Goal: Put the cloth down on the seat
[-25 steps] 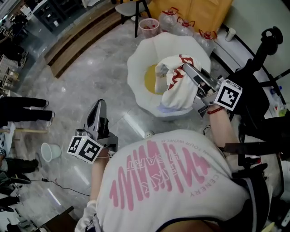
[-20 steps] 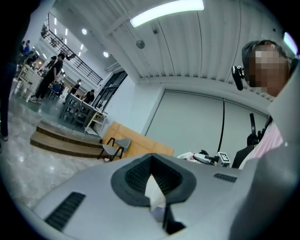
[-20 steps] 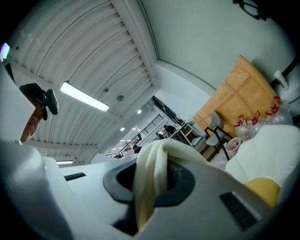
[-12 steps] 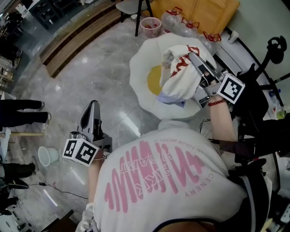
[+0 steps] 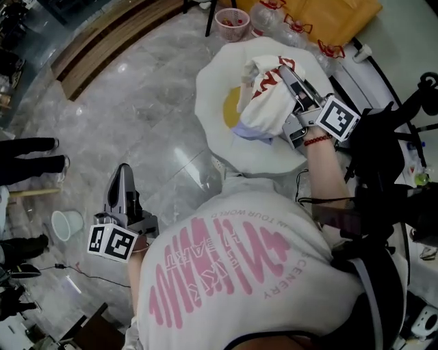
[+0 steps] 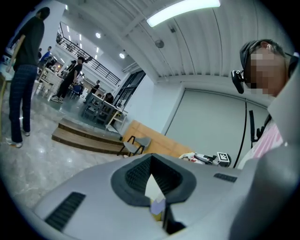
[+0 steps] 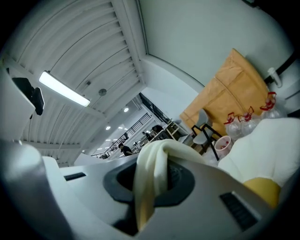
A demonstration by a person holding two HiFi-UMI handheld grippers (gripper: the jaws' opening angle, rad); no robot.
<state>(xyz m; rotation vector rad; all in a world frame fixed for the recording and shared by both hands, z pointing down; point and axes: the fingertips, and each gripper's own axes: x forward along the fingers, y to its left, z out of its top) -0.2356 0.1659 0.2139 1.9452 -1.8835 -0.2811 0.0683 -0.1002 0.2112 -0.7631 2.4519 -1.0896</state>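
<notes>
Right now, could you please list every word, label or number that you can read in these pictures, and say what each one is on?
"YOUR WORLD": pink, upside down, on the back of the shirt.
"CENERY": same shirt, its start cut off.
Big pink letters on the shirt: too warped to read.
Red print on the cloth: folded, unreadable.
Cubes: square patterns only, no words.

Bright, even light comes from ceiling strip lights [image 6: 183, 11], glaring on the polished floor [image 5: 123, 68]. Both gripper views bend at their dark edges, and the near cloth [image 7: 149, 178] is blurred.
</notes>
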